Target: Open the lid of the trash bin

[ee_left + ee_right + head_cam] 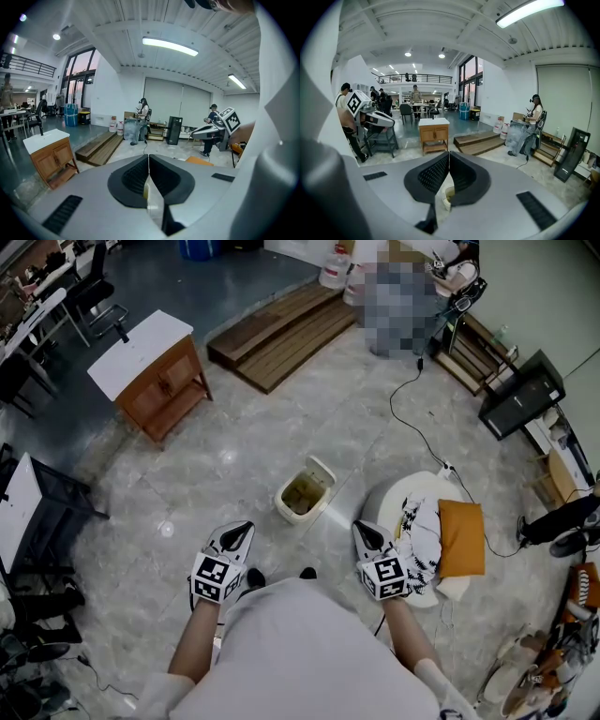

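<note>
Apparently past the opening step: trash bin on the floor just ahead, lid tipped up behind its mouth. Left gripper and right gripper short of it, fingers pressed together, empty. Next, likely only drawing back.

This is a large open workshop hall with office space along one side. A high white ribbed ceiling carries tube lights. Tall windows run up the far wall, and a railed mezzanine overlooks the room. On the grey marbled floor stand a wooden cabinet with a white top and stacked wooden platforms. Black office chairs sit at desks, and a loose cable trails across the floor.
</note>
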A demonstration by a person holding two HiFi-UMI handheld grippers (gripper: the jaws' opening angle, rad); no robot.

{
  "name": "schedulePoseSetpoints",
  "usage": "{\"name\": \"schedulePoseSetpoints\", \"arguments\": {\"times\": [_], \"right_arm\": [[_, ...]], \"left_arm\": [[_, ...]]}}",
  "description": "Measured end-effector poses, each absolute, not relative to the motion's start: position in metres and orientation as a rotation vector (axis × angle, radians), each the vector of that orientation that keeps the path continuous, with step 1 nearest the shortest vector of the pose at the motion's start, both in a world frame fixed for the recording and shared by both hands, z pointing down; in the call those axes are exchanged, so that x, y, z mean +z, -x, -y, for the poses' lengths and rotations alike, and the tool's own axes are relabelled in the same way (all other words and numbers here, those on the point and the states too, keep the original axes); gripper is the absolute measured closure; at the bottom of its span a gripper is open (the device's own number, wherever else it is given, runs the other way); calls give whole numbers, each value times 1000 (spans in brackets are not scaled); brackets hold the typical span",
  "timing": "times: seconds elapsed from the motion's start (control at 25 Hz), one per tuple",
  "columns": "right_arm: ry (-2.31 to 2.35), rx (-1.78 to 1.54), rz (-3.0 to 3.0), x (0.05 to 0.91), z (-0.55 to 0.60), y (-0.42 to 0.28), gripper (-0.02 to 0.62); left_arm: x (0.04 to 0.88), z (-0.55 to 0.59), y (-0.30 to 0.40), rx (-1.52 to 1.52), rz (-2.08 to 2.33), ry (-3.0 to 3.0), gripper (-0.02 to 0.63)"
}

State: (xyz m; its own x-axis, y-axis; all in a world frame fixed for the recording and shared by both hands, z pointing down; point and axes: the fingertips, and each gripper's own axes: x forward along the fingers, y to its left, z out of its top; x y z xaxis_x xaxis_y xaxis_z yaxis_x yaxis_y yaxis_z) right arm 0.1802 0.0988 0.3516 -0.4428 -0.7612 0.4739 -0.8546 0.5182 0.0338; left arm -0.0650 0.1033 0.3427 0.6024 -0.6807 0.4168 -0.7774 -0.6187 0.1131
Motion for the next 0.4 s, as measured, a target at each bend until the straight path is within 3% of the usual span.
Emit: {"name": "schedulePoseSetpoints", "arguments": {"times": [0.4], "right_arm": [[-1331, 292, 2327, 350, -91, -177, 565]], "left_arm": [[342, -95, 70, 475, 1195, -2547, 583]]}}
